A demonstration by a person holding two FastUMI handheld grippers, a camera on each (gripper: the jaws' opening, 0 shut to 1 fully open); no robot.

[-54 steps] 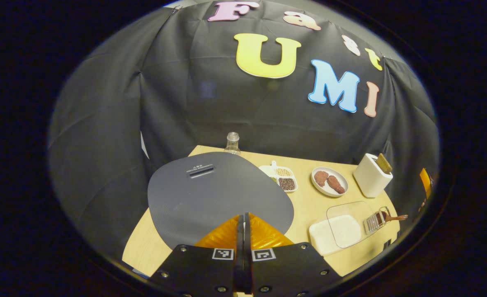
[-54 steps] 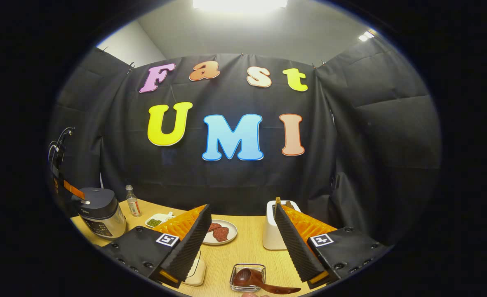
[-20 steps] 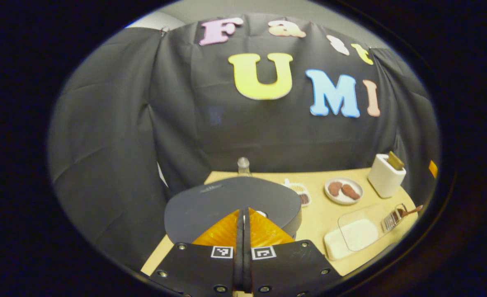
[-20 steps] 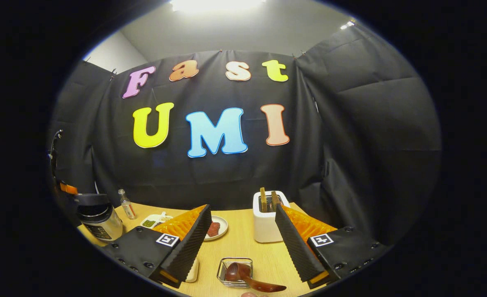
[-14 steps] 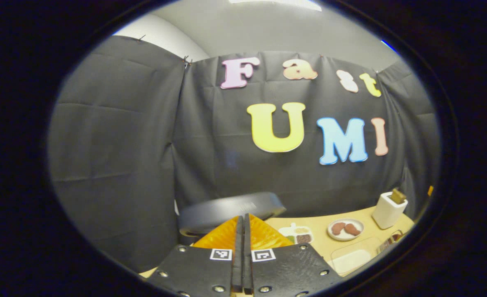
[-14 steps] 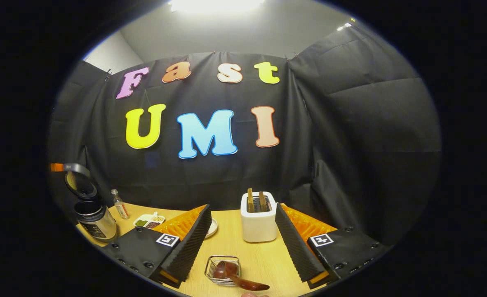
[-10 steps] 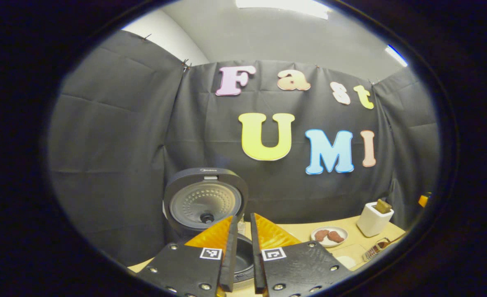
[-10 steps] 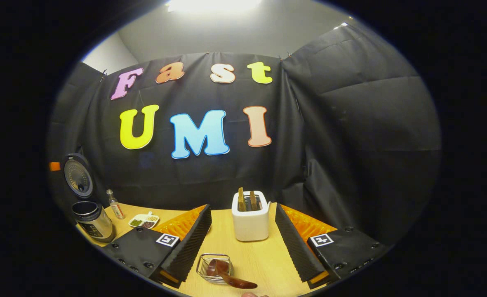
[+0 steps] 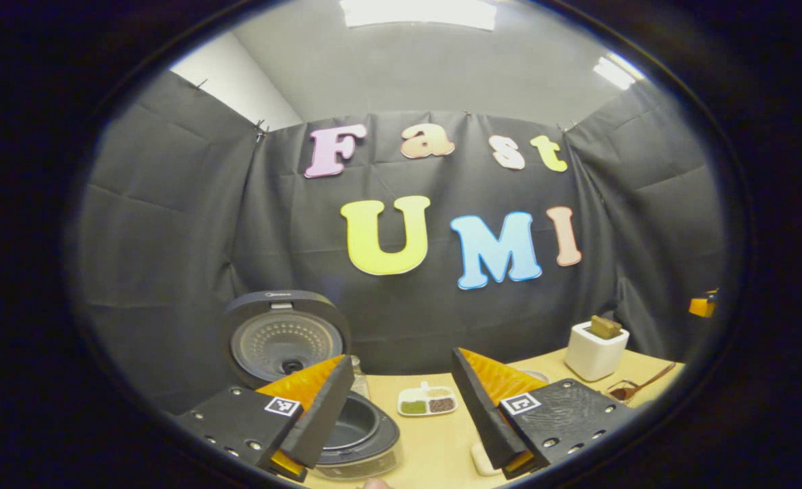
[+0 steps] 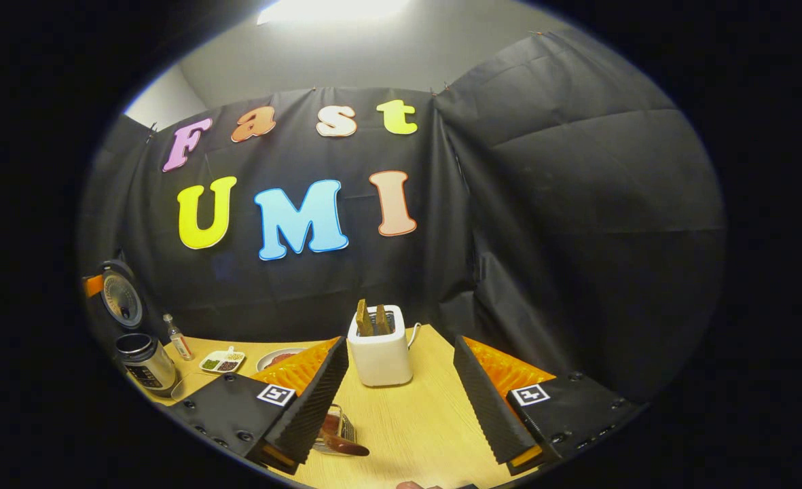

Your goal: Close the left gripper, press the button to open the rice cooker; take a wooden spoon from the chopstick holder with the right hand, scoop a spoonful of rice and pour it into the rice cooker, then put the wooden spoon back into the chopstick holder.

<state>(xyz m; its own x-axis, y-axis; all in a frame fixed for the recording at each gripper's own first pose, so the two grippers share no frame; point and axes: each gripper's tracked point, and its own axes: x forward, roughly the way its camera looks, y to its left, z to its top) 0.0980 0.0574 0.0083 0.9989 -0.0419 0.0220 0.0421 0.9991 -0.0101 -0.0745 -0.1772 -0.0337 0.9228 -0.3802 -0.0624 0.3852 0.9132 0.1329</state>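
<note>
Both the left tongs (image 9: 397,401) and right tongs (image 10: 401,390) are held wide open, nothing gripped; the rice cooker (image 9: 346,435) lid is lifted up.

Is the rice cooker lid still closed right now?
No, the rice cooker lid stands upright, showing its inner side above the open pot.

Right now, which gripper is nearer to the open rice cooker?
Left. The left gripper is open just above the rice cooker, whose pot lies between its fingers. The right gripper is far off, across the table.
</note>
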